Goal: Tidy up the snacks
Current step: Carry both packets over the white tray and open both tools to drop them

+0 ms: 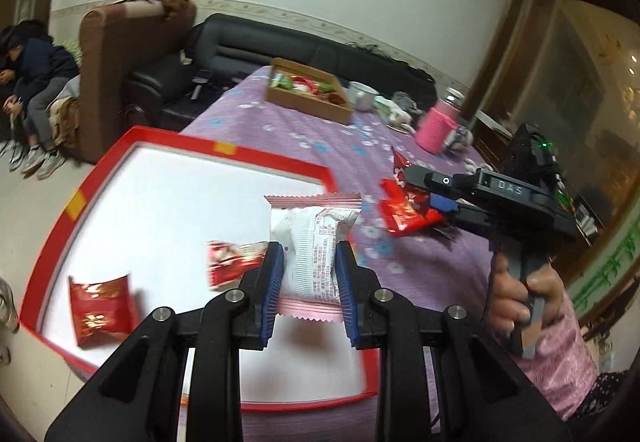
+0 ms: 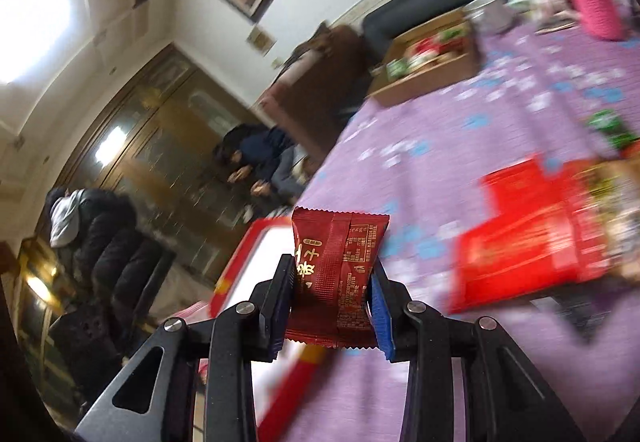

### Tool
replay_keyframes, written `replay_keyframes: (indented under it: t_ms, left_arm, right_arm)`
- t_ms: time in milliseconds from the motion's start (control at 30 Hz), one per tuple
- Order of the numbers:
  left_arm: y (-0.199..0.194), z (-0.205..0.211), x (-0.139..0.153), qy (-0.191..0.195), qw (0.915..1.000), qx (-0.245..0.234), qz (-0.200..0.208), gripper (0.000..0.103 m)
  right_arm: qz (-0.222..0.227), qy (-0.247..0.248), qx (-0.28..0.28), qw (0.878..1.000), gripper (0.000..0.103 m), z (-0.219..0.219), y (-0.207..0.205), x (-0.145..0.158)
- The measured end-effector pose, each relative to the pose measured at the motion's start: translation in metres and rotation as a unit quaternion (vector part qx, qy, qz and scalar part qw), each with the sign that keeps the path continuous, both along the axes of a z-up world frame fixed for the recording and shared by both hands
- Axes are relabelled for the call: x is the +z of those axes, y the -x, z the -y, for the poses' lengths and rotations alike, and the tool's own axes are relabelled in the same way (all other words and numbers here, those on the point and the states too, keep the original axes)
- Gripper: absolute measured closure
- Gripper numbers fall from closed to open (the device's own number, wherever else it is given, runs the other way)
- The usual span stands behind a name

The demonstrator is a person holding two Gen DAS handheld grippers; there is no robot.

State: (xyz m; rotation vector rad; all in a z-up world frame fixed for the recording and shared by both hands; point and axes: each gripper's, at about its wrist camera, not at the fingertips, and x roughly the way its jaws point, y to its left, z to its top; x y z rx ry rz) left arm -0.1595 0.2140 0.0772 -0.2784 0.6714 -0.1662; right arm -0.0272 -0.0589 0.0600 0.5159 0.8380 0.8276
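My left gripper [image 1: 310, 258] is shut on a white and pink snack packet [image 1: 312, 242] and holds it above the red-rimmed white tray [image 1: 168, 178]. Two red snack packets [image 1: 102, 304] [image 1: 232, 262] lie in the tray. My right gripper [image 2: 332, 278] is shut on a dark red snack packet [image 2: 336, 266] above the purple tablecloth [image 2: 440, 146], next to the tray's corner [image 2: 248, 242]. In the left wrist view the right gripper [image 1: 420, 194] shows at the right with the red packet [image 1: 404, 210].
A brown cardboard box [image 1: 308, 90] with mixed snacks stands at the table's far side, with a white cup [image 1: 362, 94] and a pink bottle [image 1: 436, 126] beside it. A red snack bag [image 2: 528, 226] and green packets [image 2: 612, 130] lie at the right. Sofas and people are beyond the table.
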Motion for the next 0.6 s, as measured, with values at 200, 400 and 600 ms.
replay_keyframes:
  t_ms: [200, 400, 600]
  left_arm:
    - [0.0, -0.022, -0.011, 0.006, 0.9997, 0.025, 0.001, 0.079]
    - [0.004, -0.042, -0.016, 0.01, 0.999, 0.044, 0.003, 0.079]
    - [0.003, -0.049, -0.02, 0.009, 0.9986, 0.051, -0.001, 0.079]
  right_arm:
    - [-0.019, -0.006, 0.055, 0.998, 0.066, -0.065, 0.005, -0.01]
    - [-0.021, 0.01, 0.086, 0.996, 0.066, -0.104, 0.017, -0.018]
    - [0.003, 0.024, 0.097, 0.995, 0.066, -0.121, 0.023, -0.019]
